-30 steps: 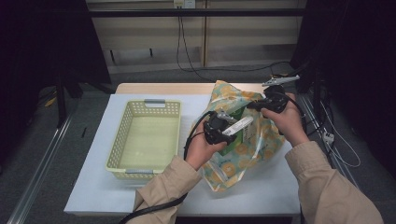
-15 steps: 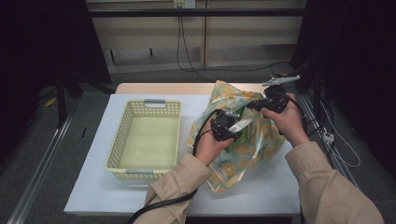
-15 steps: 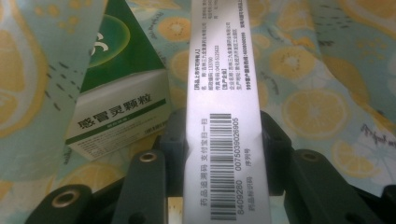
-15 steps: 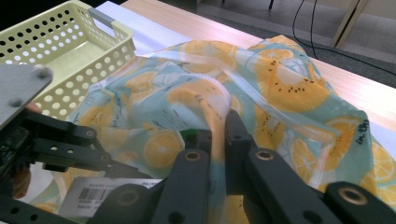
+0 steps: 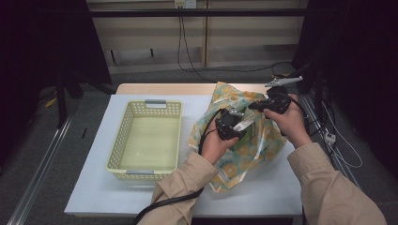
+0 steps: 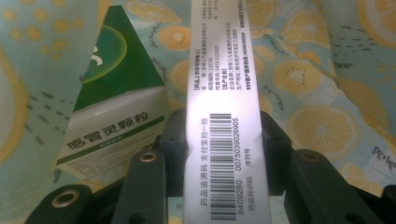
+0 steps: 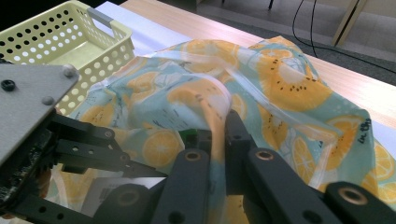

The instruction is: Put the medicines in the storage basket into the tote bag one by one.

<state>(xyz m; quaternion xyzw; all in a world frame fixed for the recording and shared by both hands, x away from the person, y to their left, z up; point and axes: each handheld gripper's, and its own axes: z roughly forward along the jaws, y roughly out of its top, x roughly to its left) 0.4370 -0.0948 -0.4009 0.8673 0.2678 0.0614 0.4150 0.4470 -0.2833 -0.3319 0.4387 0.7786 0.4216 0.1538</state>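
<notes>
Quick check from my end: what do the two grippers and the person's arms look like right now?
Both arms wear tan sleeves. The left gripper and right gripper are black, with black linked fingers studded with metal rivets. A black cable trails from the left one along its sleeve. The right one carries a grey three-cornered plate.

Left gripper view: white barcoded box (image 6: 224,116) runs off the frame's top and bottom edges, its small print too blurred to read; green-and-white box (image 6: 116,112) behind is part covered by the lemon-print bag (image 6: 327,93) at upper left. Right gripper view: bag fabric hides the right hand-held gripper (image 7: 217,135) tips; yellow basket (image 7: 56,42) cut off at the upper left.
</notes>
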